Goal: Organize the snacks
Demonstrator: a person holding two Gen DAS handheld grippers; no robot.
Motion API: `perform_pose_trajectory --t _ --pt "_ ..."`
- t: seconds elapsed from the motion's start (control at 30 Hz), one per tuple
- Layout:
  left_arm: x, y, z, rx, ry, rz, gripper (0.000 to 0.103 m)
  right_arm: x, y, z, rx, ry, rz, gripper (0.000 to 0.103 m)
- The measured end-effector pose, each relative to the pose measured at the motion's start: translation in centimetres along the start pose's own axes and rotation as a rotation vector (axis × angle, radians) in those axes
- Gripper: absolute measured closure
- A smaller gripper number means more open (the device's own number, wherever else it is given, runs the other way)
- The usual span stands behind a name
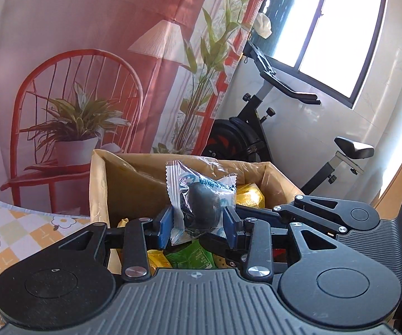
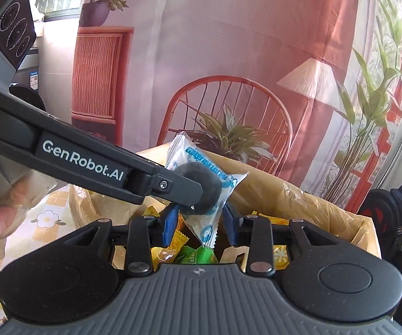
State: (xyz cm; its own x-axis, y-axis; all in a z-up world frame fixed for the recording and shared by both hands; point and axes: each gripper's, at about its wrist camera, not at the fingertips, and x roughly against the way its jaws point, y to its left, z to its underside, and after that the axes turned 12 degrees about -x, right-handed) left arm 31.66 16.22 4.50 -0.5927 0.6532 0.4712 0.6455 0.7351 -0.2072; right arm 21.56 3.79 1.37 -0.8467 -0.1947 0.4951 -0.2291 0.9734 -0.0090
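White lettering reading "GenRobot.AI" is showing along the black side of the left gripper (image 2: pixel 189 192); print on the clear snack packet (image 2: pixel 206 192) is staying too blurred to read.

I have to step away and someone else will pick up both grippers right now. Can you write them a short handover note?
Left gripper: shut on the clear-wrapped dark round snack, held above the open cardboard box.
Right gripper: open, its blue pads either side of the same snack's lower wrapper; whether they touch it is unclear.
Things: the box sits on the flowered checked cloth and already holds yellow packets and a green packet.
Done: several snacks are in the box.
Left: the held snack is not yet put down; probably either hand it to the right gripper or lower it into the box. Snacks outside the box are not in view.
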Motion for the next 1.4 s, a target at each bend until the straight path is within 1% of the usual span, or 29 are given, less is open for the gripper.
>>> perform_pose_trajectory --t 0.13,0.2,0.23,0.27,0.3,0.33,0.37,0.43,0.5,0.57,0.6,0.63,0.7,0.77,0.93,1.0,1.13,1.23,1.33,1.4 --pt "-0.3 0.0 0.1 -0.008 0.013 -0.017 0.062 -0.3 0.1 0.0 -0.009 0.024 0.024 0.065" --pt "-0.3 0.1 0.1 -0.004 0.019 -0.037 0.06 -0.2 0.0 0.0 -0.015 0.03 0.035 0.061" --pt "-0.2 0.1 0.1 -0.006 0.021 -0.052 0.06 -0.1 0.1 0.0 -0.015 0.029 0.05 0.06" --pt "0.0 0.0 0.0 -0.015 0.017 -0.067 0.057 0.0 0.1 0.0 -0.013 0.027 0.059 0.06" --pt "0.4 -0.1 0.0 -0.03 0.011 -0.087 0.051 0.2 0.1 0.0 -0.012 0.027 0.069 0.06" --pt "0.6 -0.1 -0.1 -0.039 0.006 -0.102 0.047 0.3 0.0 -0.2 -0.019 0.027 0.075 0.059" --pt "1.1 -0.2 -0.2 -0.05 -0.005 -0.122 0.044 0.4 -0.1 -0.2 -0.027 0.027 0.084 0.056" --pt "1.9 -0.3 -0.5 -0.054 -0.023 -0.138 0.039 0.8 -0.5 -0.5 -0.059 0.026 0.107 0.052" --pt "2.9 -0.4 -0.9 -0.056 -0.042 -0.164 0.029 1.4 -0.9 -1.0 -0.095 0.024 0.12 0.045" --pt "3.8 -0.7 -1.2 -0.064 -0.059 -0.196 0.023 1.9 -1.1 -1.2 -0.126 0.016 0.132 0.032" --pt "4.2 -0.7 -1.3 -0.068 -0.064 -0.21 0.019 2.4 -1.2 -1.5 -0.147 0.01 0.136 0.029" --pt "4.6 -0.9 -1.5 -0.072 -0.07 -0.225 0.017 2.7 -1.3 -1.6 -0.16 0.005 0.135 0.023" --pt "5.6 -1.3 -1.8 -0.078 -0.08 -0.258 0.013 3.7 -1.4 -2.0 -0.193 -0.008 0.131 0.019" --pt "6.4 -1.7 -2.1 -0.083 -0.08 -0.284 0.013 4.5 -1.4 -2.2 -0.216 -0.017 0.133 0.012" --pt "9.0 -2.7 -2.1 -0.112 -0.08 -0.374 0.01 7.1 -1.0 -2.6 -0.245 -0.056 0.127 0.006" --pt "10.0 -3.1 -2.1 -0.112 -0.082 -0.415 0.009 8.1 -0.8 -2.6 -0.25 -0.081 0.141 0.005" --pt "11.8 -3.6 -2.0 -0.103 -0.084 -0.457 0.009 9.8 -0.3 -2.6 -0.275 -0.121 0.153 0.001" --pt "12.7 -4.2 -2.0 -0.109 -0.093 -0.496 0.009 10.9 0.1 -2.3 -0.293 -0.149 0.168 0.001" --pt "13.9 -5.0 -1.8 -0.128 -0.109 -0.544 0.009 11.7 0.2 -2.1 -0.316 -0.16 0.165 0.0" --pt "14.6 -5.3 -1.7 -0.128 -0.118 -0.55 0.009 12.2 0.4 -1.8 -0.33 -0.162 0.162 0.0"
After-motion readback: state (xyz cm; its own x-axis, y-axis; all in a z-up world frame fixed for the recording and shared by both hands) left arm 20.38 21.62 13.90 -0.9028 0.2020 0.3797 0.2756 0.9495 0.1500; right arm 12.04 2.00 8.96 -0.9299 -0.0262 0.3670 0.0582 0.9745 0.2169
